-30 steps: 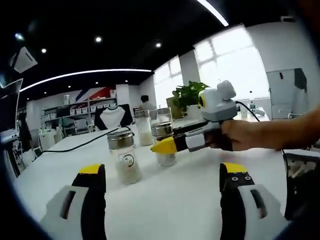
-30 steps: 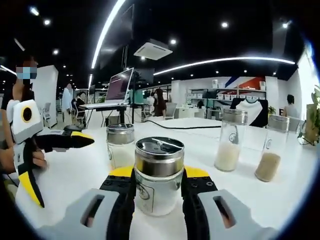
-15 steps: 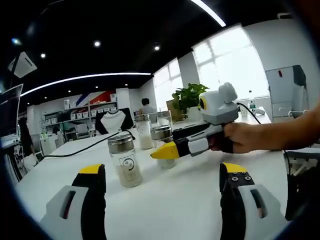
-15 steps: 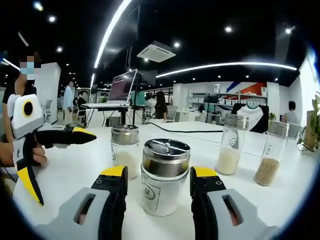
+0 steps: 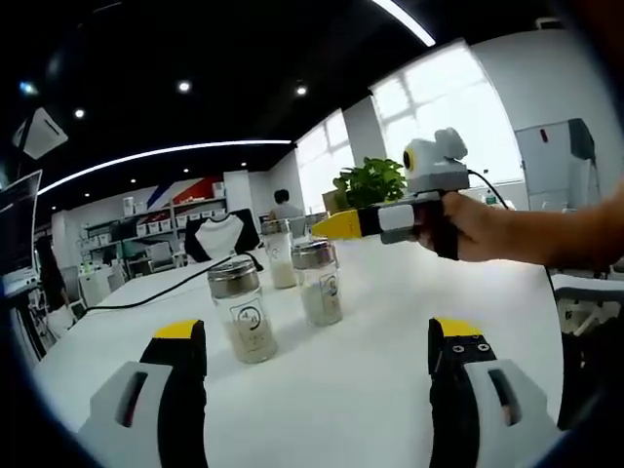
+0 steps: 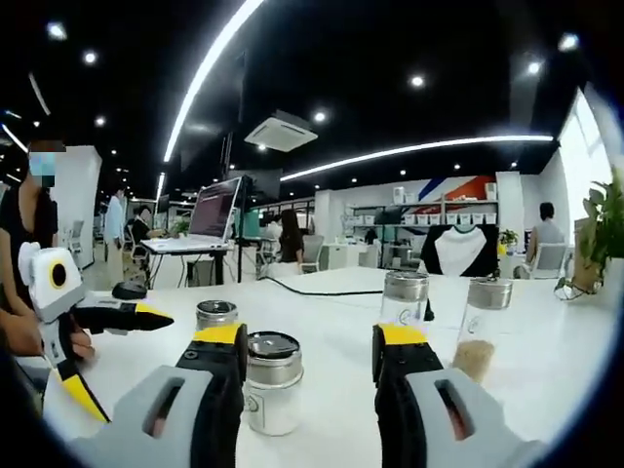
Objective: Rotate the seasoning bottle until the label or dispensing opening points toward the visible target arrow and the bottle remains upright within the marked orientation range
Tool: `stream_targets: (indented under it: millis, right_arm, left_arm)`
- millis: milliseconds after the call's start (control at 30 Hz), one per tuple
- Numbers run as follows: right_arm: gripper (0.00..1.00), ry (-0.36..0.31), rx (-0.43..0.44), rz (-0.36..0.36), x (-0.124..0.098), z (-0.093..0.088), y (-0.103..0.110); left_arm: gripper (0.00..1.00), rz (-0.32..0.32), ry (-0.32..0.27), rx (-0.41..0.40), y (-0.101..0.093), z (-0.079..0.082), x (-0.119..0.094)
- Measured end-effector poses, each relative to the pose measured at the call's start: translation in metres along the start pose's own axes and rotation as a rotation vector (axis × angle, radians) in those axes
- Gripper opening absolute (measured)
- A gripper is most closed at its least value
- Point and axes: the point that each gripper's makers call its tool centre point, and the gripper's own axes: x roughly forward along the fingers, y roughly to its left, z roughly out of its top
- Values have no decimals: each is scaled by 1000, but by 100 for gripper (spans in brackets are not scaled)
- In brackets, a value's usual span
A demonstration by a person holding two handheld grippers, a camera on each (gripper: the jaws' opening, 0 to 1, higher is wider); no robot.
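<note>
A seasoning bottle [image 6: 273, 385] with a metal shaker lid and white contents stands upright on the white table [image 6: 327, 317]. My right gripper [image 6: 310, 336] is open, raised above and behind it, touching nothing. In the left gripper view this bottle [image 5: 318, 283] stands mid-table, with the right gripper [image 5: 330, 226] held by a hand above it. A second white-filled bottle [image 5: 244, 312] stands nearer my left gripper [image 5: 318, 331], which is open and holds nothing. No arrow mark shows on the table.
Two more bottles [image 6: 404, 292] [image 6: 480, 327] stand at the right, and a small one [image 6: 215, 314] behind my left finger. The left gripper [image 6: 151, 316] reaches in from the left. A black cable [image 6: 312, 289] crosses the far table; a laptop [image 6: 214, 207] stands behind. A potted plant [image 5: 369, 185] is at the back.
My right gripper went from shut on the bottle to open, let it go, and rose up and back. The bottle stays upright. The left gripper barely moved.
</note>
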Motion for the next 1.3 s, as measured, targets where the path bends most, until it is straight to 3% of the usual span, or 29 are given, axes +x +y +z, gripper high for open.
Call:
stream_targets:
  millis: [133,333,567,733,867,1100,1200,1267,1300]
  right_arm:
    - [46,-2,5,-20,0,2,-12]
    - [37,-26,-1,-112,-3,5,-33]
    - [31,-23,-37,-180,1,-4,-47]
    - [27,-29,-91,-202,5,-12,-57]
    - [27,-48,-26,-209,7,-15,-60]
    - [26,-40,-98,-230,25,-26,-69]
    - [27,-38,-180,-217,35,-32,-69]
    - [29,-3,-178,-209,39,-38,-70]
    - [29,-77,-172,-225,40,-23,-73]
  left_arm:
    - [100,-1,6,12,-1,-1,0]
    - [100,-4,6,21,-1,-1,0]
    - [100,-1,13,37,-1,-2,0]
    - [100,-2,20,49,-2,-3,0]
    - [100,1,22,53,-2,-3,0]
    - [100,10,23,57,-1,-3,0]
    - [99,14,30,64,-1,-5,0]
    - [99,13,33,68,-1,-5,1]
    - [99,13,32,68,-1,-5,1]
